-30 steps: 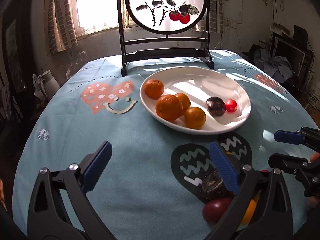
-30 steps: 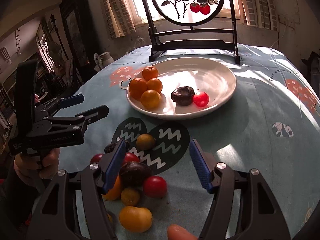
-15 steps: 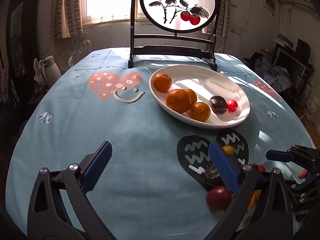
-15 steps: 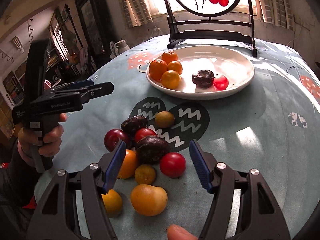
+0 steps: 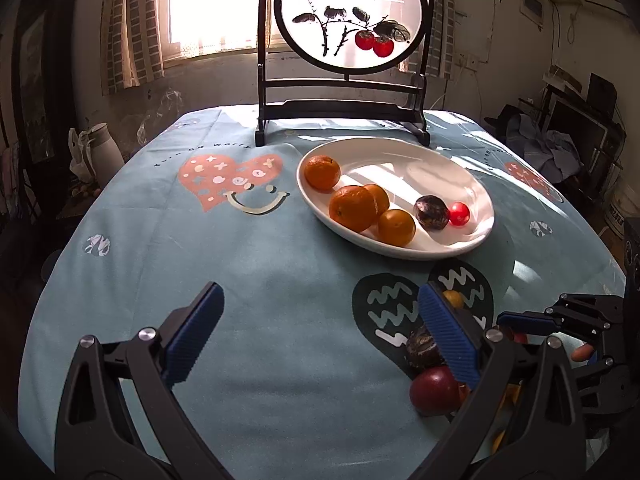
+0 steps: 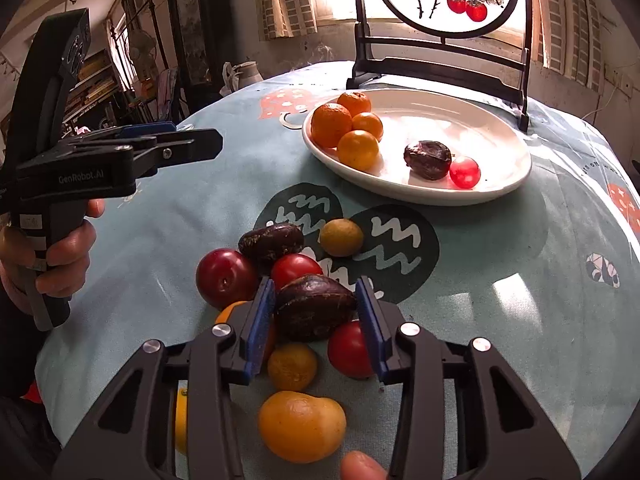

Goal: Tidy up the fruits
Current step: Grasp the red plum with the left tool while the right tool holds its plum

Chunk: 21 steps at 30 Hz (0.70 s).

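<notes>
A white plate (image 6: pixel 496 128) holds several oranges (image 6: pixel 331 124), a dark wrinkled fruit (image 6: pixel 427 159) and a small red fruit (image 6: pixel 465 172); it also shows in the left wrist view (image 5: pixel 460 168). A pile of loose fruit lies on the cloth in front of it: a red plum (image 6: pixel 225 278), dark fruits (image 6: pixel 271 240), red tomatoes (image 6: pixel 349 350), a yellow-green fruit (image 6: pixel 341 237) and orange ones (image 6: pixel 301 426). My right gripper (image 6: pixel 316 312) is shut on a dark wrinkled fruit (image 6: pixel 314 306) in the pile. My left gripper (image 5: pixel 316 332) is open and empty, left of the pile.
A round painted screen on a black stand (image 5: pixel 344 64) stands behind the plate. A white kettle (image 5: pixel 102 154) sits off the table's far left edge. The teal printed cloth (image 5: pixel 180 248) covers the round table. Clutter fills the room's right side (image 5: pixel 560 148).
My right gripper moved down onto the pile and closed its jaws on the dark wrinkled fruit. My left gripper drew back a little and stayed open.
</notes>
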Available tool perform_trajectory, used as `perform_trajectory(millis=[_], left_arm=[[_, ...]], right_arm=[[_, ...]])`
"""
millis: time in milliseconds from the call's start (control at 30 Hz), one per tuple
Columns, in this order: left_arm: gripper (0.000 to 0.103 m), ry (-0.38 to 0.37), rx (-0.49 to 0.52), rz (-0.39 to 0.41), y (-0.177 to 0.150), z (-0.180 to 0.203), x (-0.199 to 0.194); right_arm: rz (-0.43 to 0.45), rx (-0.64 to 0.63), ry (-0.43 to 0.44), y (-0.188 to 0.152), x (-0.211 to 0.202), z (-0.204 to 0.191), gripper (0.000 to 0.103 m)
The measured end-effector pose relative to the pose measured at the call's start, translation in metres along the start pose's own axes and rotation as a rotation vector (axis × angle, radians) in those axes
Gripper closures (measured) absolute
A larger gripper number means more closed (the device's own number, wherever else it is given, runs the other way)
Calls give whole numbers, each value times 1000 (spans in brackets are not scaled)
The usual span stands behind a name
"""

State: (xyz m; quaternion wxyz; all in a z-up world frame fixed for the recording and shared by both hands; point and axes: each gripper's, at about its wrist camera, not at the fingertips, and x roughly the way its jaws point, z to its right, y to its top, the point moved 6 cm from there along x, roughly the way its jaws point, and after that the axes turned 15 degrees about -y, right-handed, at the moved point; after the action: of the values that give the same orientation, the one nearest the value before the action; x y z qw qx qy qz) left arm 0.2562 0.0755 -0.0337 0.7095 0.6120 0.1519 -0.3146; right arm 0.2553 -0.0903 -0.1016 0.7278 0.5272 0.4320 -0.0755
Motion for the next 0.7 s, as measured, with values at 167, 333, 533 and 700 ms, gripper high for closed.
perform_trajectory(millis=[167,333,533,700], left_arm=[[5,-172,36,-113,-14,15,11],[36,-288,55,-234,-37,30,25],[45,-407,10,-265,-44,33,22],[45,-464,-4,-288,-49,36,21]], right_arm=[[21,214,125,7,-17,31,61],[52,365,136,10,-29,61,61],[47,371,129,11,-28,61,61],[50,370,133,11,-29,60,61]])
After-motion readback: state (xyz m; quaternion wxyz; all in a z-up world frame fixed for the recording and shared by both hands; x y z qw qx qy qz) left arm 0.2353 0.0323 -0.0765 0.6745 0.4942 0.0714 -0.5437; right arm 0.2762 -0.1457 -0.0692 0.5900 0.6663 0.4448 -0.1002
